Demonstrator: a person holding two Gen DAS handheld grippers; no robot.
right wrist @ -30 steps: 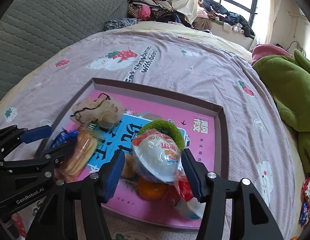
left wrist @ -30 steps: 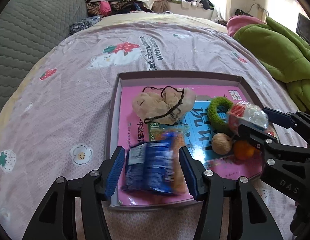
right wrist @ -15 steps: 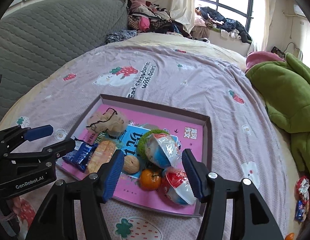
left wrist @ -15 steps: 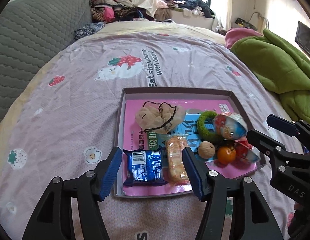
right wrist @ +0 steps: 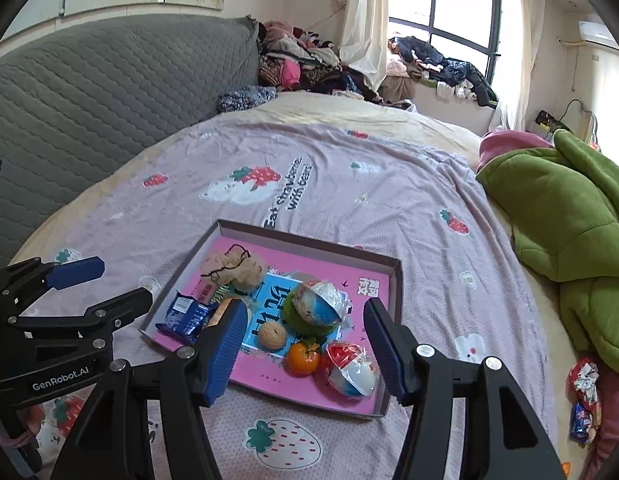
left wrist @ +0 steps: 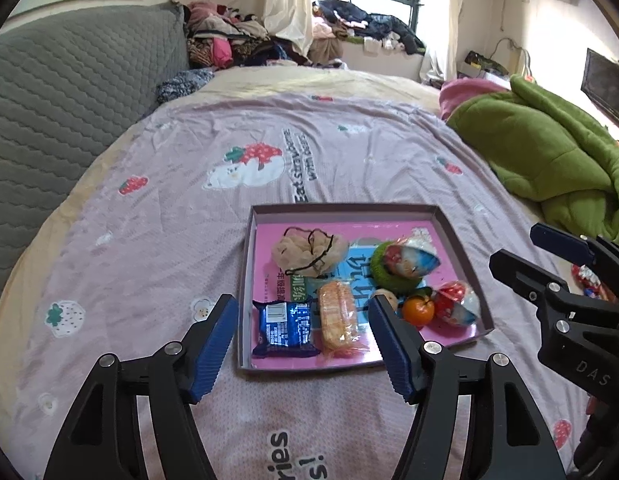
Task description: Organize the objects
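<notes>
On the bed, a shallow box tray with a pink printed floor holds all the task's items. The left gripper hangs above the tray's near edge with its blue pads spread wide and nothing between them. Seen through that gap, the blue snack packet lies in the tray's near left corner, and the orange cracker pack lies just beside it on the right. Farther back sits a beige pouch with a black cord.

The right gripper is also spread and empty, held above the tray's near right part. Beyond its pads lie a walnut, a tangerine and a red-and-white wrapped egg in the near right corner. A second, blue-and-white wrapped egg rests on a green ring farther in. A green blanket is heaped on the bed's right side.
</notes>
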